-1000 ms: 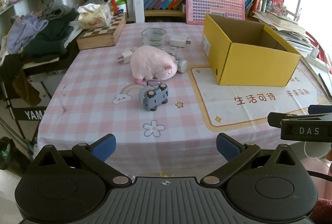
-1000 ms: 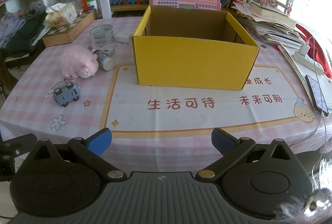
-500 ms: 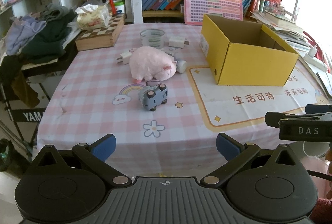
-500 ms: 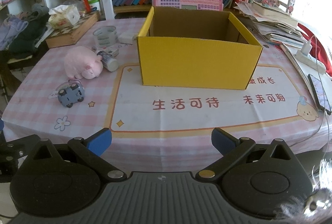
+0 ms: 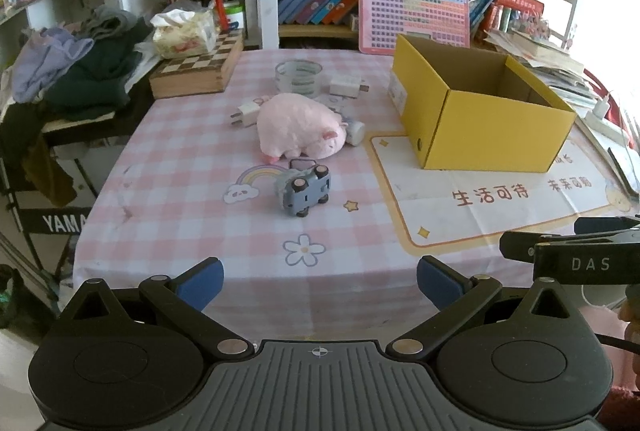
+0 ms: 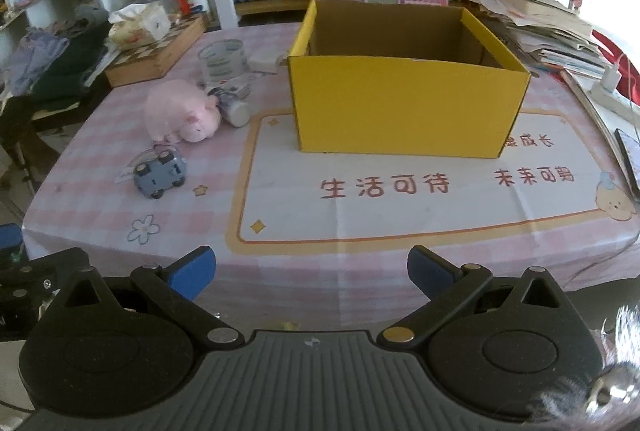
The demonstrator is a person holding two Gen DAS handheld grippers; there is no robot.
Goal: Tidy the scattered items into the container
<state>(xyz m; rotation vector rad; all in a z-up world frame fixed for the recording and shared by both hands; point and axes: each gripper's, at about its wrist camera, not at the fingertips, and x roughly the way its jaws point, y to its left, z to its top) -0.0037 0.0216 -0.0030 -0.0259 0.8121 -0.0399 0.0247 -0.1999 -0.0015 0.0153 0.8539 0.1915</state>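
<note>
I hold my left gripper (image 5: 320, 281) low at the near edge of the round table with the pink checked cloth (image 5: 192, 167), and its two blue-tipped fingers (image 5: 200, 281) are spread wide with nothing between them. My right gripper (image 6: 311, 271) is at the same edge, also with the fingers far apart and empty, and it points to the open yellow cardboard box (image 6: 404, 107), which stands at twelve o'clock from it on the white printed mat with red characters (image 6: 400, 199). From the left wrist view this box (image 5: 480, 119) is at about two o'clock, and as far as I see inside, it is empty. The scattered items lie to the left of the box. The small grey-blue toy car (image 5: 305, 189) lies on its side at twelve o'clock from my left gripper, near a rainbow print. Just behind it is the pink plush pig (image 5: 300, 131), and a small white bottle (image 5: 354, 131) touches the pig at the snout side. Further back I see a white plug adapter (image 5: 246, 111) at the pig's left, a clear roll of tape (image 5: 298, 77) and a white charger block (image 5: 347, 87) beside the roll. A wooden chessboard box (image 5: 198, 71) with a tissue pack on it sits at the far left edge.
</note>
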